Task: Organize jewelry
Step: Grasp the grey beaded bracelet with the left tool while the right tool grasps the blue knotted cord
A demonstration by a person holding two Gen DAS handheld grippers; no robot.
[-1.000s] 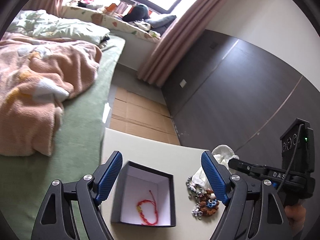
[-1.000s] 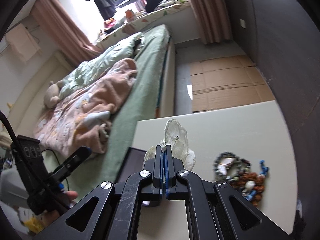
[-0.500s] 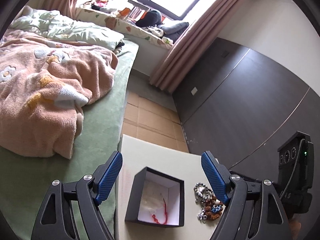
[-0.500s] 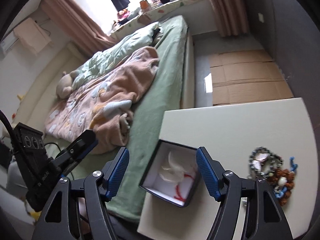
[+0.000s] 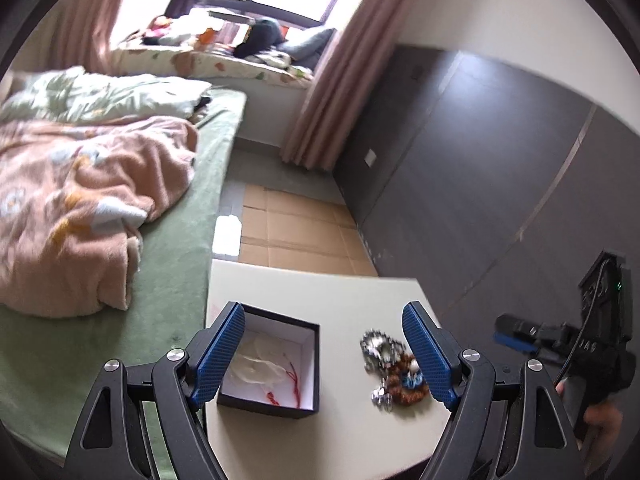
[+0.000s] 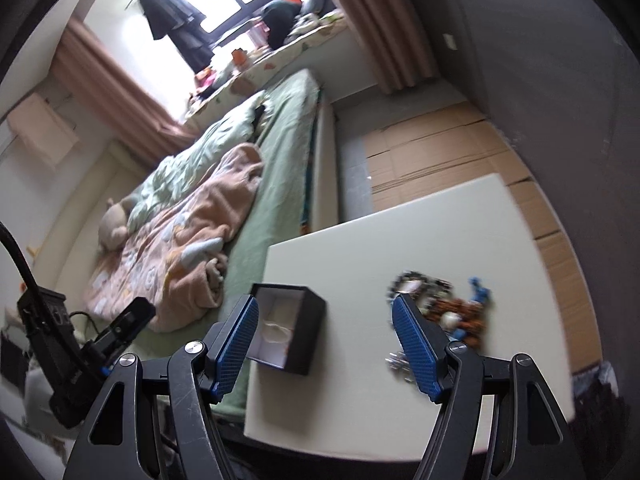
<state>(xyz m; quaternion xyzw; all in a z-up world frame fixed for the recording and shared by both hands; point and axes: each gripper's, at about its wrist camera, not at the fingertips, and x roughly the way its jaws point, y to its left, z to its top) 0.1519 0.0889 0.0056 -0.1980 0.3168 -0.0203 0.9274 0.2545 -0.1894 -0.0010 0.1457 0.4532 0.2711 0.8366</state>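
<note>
A black box with a white lining (image 5: 276, 364) stands open on the white table (image 5: 304, 292). In it lie a clear pouch (image 5: 256, 364) and a red string bracelet (image 5: 290, 384). To its right lies a pile of beaded bracelets (image 5: 394, 372). My left gripper (image 5: 324, 354) is open and empty above the table between box and pile. My right gripper (image 6: 322, 344) is open and empty, above the table with the box (image 6: 290, 328) at its left finger and the bead pile (image 6: 448, 308) at its right finger.
A bed with a green sheet (image 5: 176, 248) and pink blanket (image 5: 80, 200) lies left of the table. Cardboard covers the floor (image 5: 296, 232) beyond the table. A dark grey wall (image 5: 480, 184) stands on the right. The right gripper's body (image 5: 580, 348) shows at the right edge.
My right gripper opened and let the clear pouch go into the box, then drew back and right. My left gripper has pulled back and up from the table.
</note>
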